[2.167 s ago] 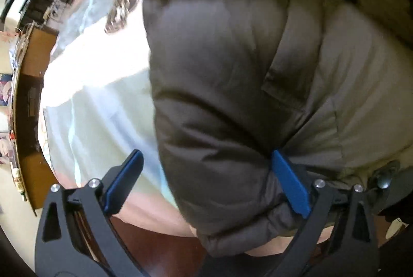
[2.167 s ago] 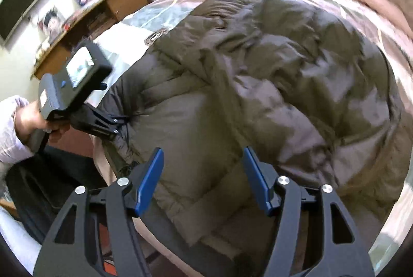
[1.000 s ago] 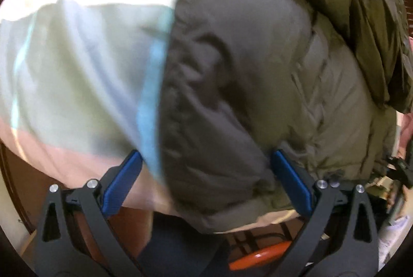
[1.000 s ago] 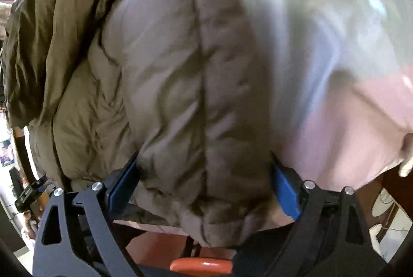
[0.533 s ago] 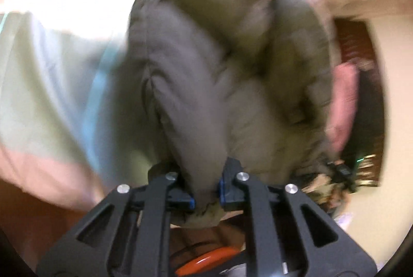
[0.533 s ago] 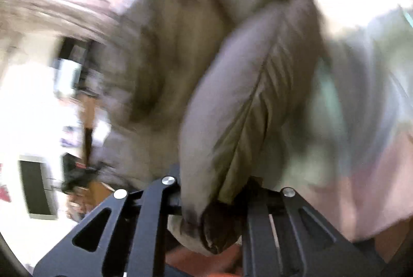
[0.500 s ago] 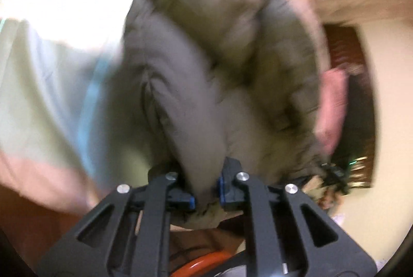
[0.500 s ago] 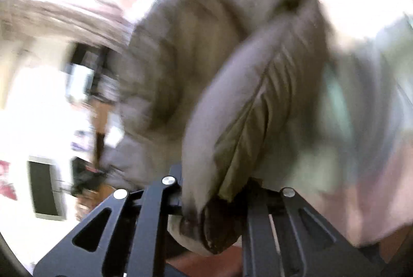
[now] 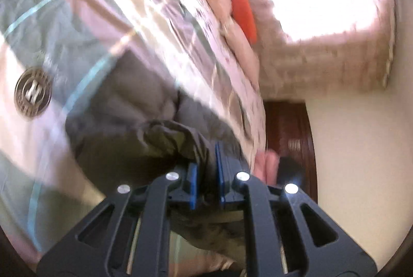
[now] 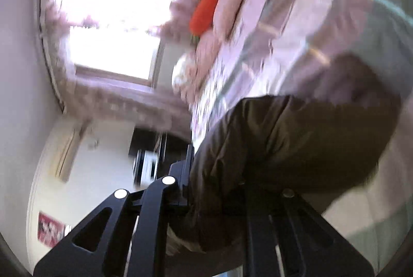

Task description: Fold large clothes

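Left gripper (image 9: 206, 181), blue-padded black fingers (image 9: 192, 184) clenched on a fold of the puffy olive-brown quilted jacket (image 9: 144, 127), low centre of the left wrist view. Jacket bunched just above the fingers, lying against the pale checked pink-and-grey bedspread (image 9: 108, 18) filling the left and upper left. Orange carrot-shaped plush (image 9: 244, 17) at upper centre, beside pink pillows. Right gripper (image 10: 216, 173) likewise clamped on the same jacket (image 10: 296, 137), fabric draped over the right finger, lower right of that view. Bright curtained window (image 10: 116, 18) at upper left; everything motion-blurred.
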{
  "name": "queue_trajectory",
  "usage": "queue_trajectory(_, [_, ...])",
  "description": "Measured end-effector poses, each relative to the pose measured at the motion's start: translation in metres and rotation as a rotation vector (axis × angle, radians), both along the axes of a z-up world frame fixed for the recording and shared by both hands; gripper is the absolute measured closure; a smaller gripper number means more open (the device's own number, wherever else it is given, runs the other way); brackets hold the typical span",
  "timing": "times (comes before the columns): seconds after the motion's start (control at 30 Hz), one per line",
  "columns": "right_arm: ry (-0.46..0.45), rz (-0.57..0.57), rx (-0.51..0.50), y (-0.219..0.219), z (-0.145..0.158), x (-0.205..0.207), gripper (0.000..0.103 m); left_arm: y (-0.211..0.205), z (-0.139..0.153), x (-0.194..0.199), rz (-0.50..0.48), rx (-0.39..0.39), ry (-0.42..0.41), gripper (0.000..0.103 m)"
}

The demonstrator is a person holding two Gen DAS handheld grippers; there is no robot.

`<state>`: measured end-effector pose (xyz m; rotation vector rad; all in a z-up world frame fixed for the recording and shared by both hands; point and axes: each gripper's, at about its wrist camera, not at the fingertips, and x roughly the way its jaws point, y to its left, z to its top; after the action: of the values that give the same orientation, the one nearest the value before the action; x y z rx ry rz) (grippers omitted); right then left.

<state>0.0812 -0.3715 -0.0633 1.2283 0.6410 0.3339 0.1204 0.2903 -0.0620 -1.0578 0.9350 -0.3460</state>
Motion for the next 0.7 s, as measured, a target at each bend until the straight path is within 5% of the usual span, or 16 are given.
queue_trajectory(0.27, [0.132,-0.197,0.081,-0.038,-0.080,0.116,0.090,0.006,-0.032,0.102,0.178,-0.057,-0.006,0.091])
queue_trajectory(0.53, [0.147,-0.163,0.125,-0.042,-0.177,0.190,0.092,-0.024,-0.128,0.182,0.217,0.016,0.068,0.091])
queue_trajectory(0.7, [0.088,-0.146,0.278,-0.058,-0.190,0.202,0.087,-0.017,-0.151,0.194,0.226,-0.031,0.061,0.091])
